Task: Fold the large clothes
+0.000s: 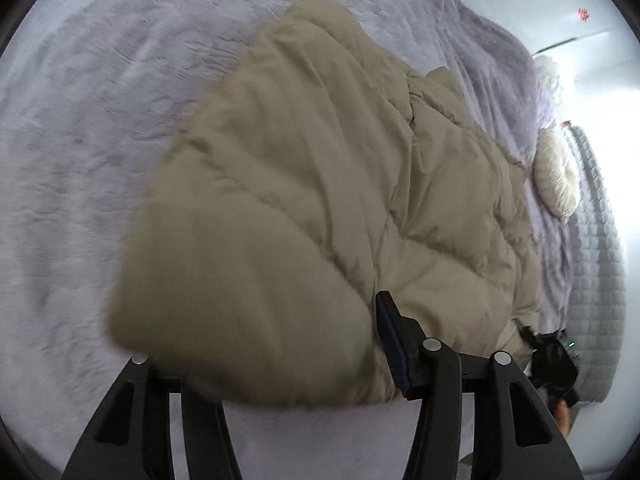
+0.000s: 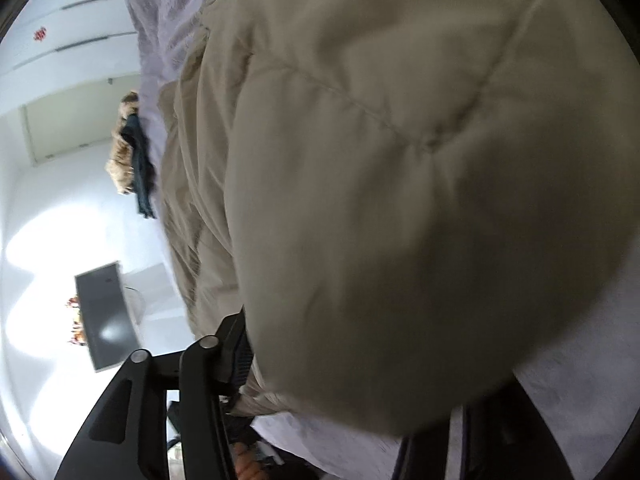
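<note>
Both fisheye views are bright with soft daylight. Strong glare washes out the right edge of the left wrist view and the white wall (image 2: 60,216) in the right wrist view. The beige padded coat (image 1: 320,184) looks smeared by blur nearest each lens. Edges curve and darken.

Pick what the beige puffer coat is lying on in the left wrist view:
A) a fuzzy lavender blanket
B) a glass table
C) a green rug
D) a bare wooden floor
A: the beige puffer coat rests on a fuzzy lavender blanket that spreads out around it.
</note>
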{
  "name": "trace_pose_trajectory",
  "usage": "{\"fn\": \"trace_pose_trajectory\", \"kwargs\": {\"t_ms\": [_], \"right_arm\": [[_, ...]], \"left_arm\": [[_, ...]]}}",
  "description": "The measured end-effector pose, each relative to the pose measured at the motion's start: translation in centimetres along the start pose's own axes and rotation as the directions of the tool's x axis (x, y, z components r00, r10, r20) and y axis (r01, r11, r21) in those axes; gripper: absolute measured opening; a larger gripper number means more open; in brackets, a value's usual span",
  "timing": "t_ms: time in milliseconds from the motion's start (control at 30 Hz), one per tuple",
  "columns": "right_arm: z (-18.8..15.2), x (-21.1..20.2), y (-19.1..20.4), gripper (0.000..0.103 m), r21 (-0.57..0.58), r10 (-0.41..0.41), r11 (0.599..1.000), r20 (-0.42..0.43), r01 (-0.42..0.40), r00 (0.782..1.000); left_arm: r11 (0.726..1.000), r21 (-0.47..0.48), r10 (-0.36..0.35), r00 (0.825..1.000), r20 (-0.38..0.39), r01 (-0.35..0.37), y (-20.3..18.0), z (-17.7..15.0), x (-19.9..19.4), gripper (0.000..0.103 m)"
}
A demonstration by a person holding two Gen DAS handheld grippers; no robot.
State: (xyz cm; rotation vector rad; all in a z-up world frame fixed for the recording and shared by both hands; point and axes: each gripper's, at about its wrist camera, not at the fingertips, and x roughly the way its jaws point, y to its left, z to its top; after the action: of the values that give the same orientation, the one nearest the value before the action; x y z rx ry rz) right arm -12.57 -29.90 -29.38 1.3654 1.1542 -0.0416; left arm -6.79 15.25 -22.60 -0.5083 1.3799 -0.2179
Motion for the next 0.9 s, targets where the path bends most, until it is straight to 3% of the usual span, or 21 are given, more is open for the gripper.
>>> {"fn": "trace_pose_trajectory", "kwargs": {"t_ms": [300, 400, 533, 633, 733, 833, 900], "right_arm": [[-2.6, -2.3, 3.2, 0.056, -0.031, -0.113, 0.993, -0.019, 0.113, 0.993], [-1.8, -1.7, 6.1, 0.056, -0.083, -0.163, 0.984, -0.034, 0.159, 0.986], [-4.9, -0.5, 9.0, 0.056, -0.194, -0.228, 0.958, -0.068, 0.212, 0.971], [-6.8, 0.4, 8.8, 0.056, -0.267, -0.272, 0.931, -0.061, 0.247, 0.96], [-7.4, 2.4, 11.7, 0.056, -0.316, -0.306, 0.909, -0.062, 0.272, 0.95], [-10.2, -0.1, 10.6, 0.056, -0.348, -0.317, 0.897, -0.071, 0.274, 0.946], [-10.2, 0.2, 11.3, 0.056, -0.363, -0.329, 0.888, -0.07, 0.283, 0.942]], "left_arm": [[0.983, 0.032, 0.179, 0.984, 0.019, -0.18, -0.6, -1.0, -5.0, 0.055], [0.974, 0.046, 0.219, 0.975, 0.039, -0.221, -0.5, -0.8, -6.4, 0.055], [0.951, 0.131, 0.274, 0.96, 0.051, -0.279, -1.9, -0.6, -6.6, 0.055], [0.948, 0.16, 0.266, 0.962, 0.067, -0.273, -3.2, -0.5, -6.7, 0.055], [0.949, 0.173, 0.257, 0.964, 0.067, -0.265, -4.2, -0.1, -6.5, 0.055], [0.941, 0.215, 0.258, 0.965, 0.043, -0.262, -5.4, 0.1, -5.8, 0.076], [0.937, 0.246, 0.245, 0.968, 0.047, -0.249, -5.9, -0.1, -5.9, 0.076]]}}
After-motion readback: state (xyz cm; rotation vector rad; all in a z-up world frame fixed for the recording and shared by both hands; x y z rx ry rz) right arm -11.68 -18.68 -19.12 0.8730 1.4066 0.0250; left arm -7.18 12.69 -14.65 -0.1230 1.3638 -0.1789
